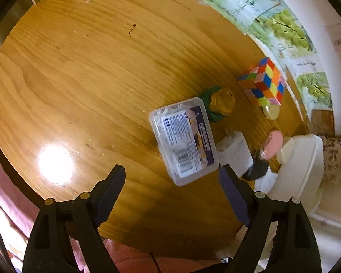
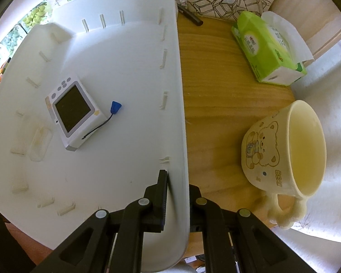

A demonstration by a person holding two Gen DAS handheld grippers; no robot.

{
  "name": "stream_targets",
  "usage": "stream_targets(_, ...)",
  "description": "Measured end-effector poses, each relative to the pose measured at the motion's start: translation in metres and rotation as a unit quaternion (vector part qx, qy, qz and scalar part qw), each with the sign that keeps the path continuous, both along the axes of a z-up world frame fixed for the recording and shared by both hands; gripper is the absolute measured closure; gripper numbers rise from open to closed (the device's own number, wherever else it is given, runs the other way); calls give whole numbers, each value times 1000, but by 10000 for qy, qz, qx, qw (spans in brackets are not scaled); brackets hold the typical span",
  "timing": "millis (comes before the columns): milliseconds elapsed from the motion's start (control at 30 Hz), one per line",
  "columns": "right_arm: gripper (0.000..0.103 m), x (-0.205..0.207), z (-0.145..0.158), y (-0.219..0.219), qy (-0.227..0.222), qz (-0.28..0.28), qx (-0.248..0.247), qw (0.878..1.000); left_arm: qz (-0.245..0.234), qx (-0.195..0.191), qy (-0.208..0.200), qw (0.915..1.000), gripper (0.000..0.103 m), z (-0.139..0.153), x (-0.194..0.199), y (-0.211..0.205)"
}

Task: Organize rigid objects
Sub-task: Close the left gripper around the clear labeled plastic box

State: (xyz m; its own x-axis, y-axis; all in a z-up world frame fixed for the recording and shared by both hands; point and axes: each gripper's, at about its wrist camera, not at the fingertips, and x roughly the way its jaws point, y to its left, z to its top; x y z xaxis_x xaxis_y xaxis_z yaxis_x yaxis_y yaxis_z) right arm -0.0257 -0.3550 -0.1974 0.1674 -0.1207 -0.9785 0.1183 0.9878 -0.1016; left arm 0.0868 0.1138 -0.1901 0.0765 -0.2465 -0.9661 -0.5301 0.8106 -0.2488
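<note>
The left gripper (image 1: 172,177) hangs spread before the clear box (image 1: 183,140) on the table (image 1: 79,79), so it should straddle the box squarely, while the right gripper (image 2: 177,182) pinches the tray (image 2: 125,68) wall.

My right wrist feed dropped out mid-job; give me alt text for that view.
The right gripper is clamped on the near wall of a white tray, which holds a small white screen device with a blue-tipped cord. Right of the tray, on the wooden table, sit a cream bear mug and a green tissue box.
</note>
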Motion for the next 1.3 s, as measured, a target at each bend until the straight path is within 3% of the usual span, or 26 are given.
stream_targets(367,93,11,-4,-7,128,-151,35,9998,393,-84,468,9981,17,-31,15,-8)
stream_targets(900,93,25,-16,-10,372,-131,74,9992,541,123,675,9962,18,-47,29,-11)
stream_targets(1000,93,27,-18,-11,408,-128,75,9991,473,119,688,9964,21,-48,30,-12)
stream_targets(1100,94,26,-22,-12,498,-144,113,9986,417,78,688,9967,33,-50,34,-14)
stream_targets(1300,94,29,-32,-18,574,-169,172,9981,268,169,713,9970,34,-53,35,-16)
